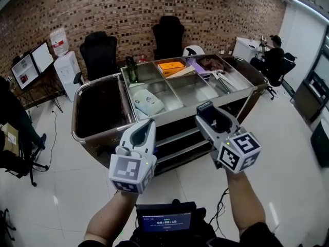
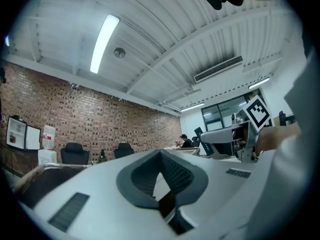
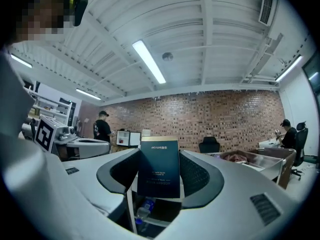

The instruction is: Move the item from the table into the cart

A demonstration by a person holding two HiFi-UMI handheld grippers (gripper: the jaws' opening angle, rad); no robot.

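Note:
My right gripper (image 1: 208,110) is shut on a dark blue box (image 3: 159,168) that stands upright between its pads, gold edge on top. My left gripper (image 1: 146,123) is shut with nothing in it; in the left gripper view (image 2: 161,156) its pads meet at the tips. Both point level at the steel cart (image 1: 180,115) just ahead, whose top tray is split into compartments. These hold a white item (image 1: 148,103), an orange box (image 1: 171,66), a green bottle (image 1: 132,70) and some cloth (image 1: 208,63). The box is barely visible in the head view.
A dark brown counter (image 1: 100,109) with a chrome rim wraps the cart's left side. Black chairs (image 1: 97,53) and a water dispenser (image 1: 64,66) stand by the brick wall. A person (image 1: 272,55) sits at the far right. A bottle (image 3: 142,211) lies on the cart's lower shelf.

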